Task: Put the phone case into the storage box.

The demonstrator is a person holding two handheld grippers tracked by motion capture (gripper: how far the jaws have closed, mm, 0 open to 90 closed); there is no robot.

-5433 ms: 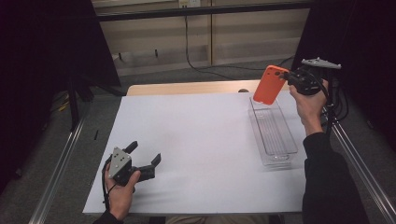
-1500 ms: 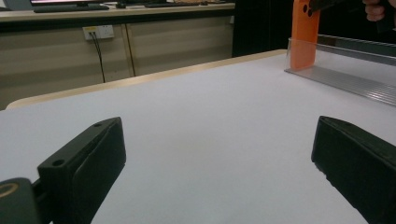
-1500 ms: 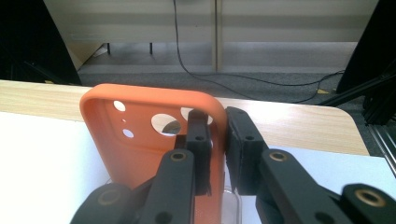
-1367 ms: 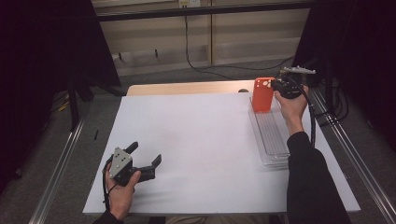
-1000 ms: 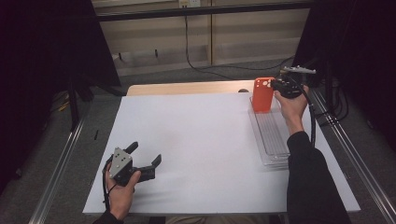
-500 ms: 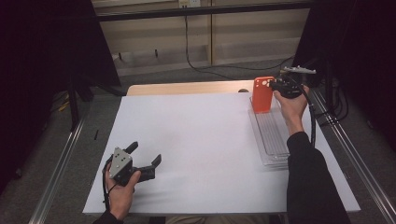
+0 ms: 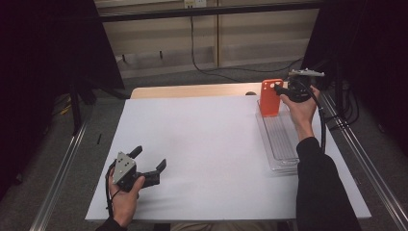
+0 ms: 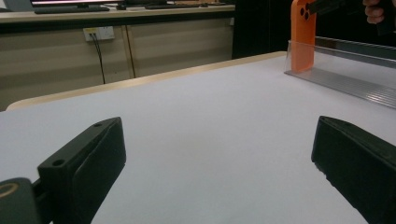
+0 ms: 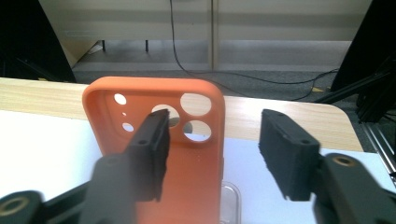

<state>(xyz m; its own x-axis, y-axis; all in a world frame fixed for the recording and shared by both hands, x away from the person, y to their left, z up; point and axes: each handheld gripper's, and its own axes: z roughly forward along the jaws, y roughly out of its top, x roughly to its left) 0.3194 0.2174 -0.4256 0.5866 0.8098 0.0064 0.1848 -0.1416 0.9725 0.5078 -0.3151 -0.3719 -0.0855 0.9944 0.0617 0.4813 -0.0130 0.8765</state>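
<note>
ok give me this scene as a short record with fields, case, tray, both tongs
case: orange phone case standing upright at the far end of the tray, camera holes at top
tray: clear plastic tray on the white table, right side
right tongs: jaws have just been opening, standing apart around the case's edge, pads off it
left tongs: open, holding nothing, low over the table's near left
</note>
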